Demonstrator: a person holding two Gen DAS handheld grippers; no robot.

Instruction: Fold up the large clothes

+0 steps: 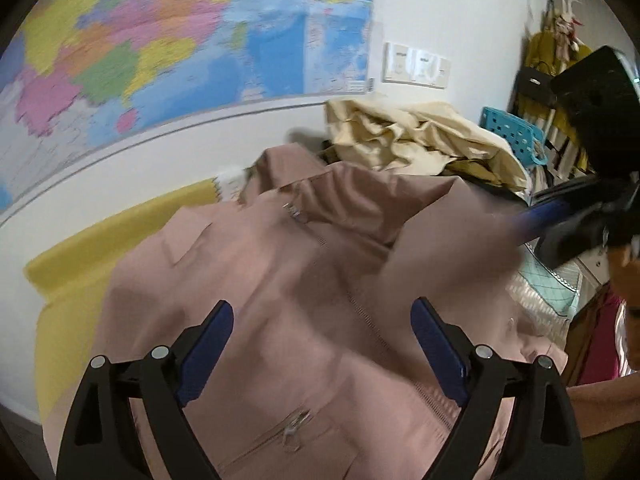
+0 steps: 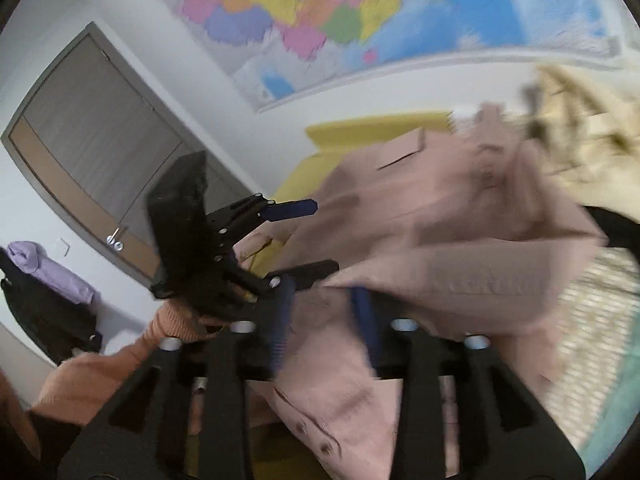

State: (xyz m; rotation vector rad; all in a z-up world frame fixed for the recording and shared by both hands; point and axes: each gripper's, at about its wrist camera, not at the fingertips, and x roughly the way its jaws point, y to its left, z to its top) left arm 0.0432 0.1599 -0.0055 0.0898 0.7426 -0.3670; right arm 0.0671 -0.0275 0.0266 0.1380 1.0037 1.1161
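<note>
Right now a dusty-pink jacket point(image 1: 304, 280) lies spread over a yellow bed cover point(image 1: 76, 264), its front zipper running from the near edge toward the collar at the far end, with a chest flap on the left and a zipped pocket near the bottom of the left wrist view. The left claw point(image 1: 322, 344) hovers just above the jacket's front with its two blue-padded fingers point(image 1: 208, 344) set wide apart and nothing between them. In the right wrist view the right claw point(image 2: 324, 320) has its blue pads close together with a fold of the pink fabric running between them, so it appears clamped on the jacket, though motion blur smears the contact. A sleeve or side panel of the jacket point(image 2: 460, 272) is lifted and drawn across toward the left of that view. The left claw point(image 2: 296, 236) shows there too, on the left, jaws apart, held by a hand in an orange knit cuff point(image 2: 168, 320). At the far right of the bed sits a crumpled cream garment point(image 1: 416, 136) on top of darker olive cloth, and beyond it a turquoise perforated basket point(image 1: 512, 136). A large coloured wall map point(image 1: 160, 40) hangs on the far white wall, with a switch plate point(image 1: 416, 65) to its right. A grey door point(image 2: 96, 152) stands at the left, with a lilac garment point(image 2: 44, 268) near it.
</note>
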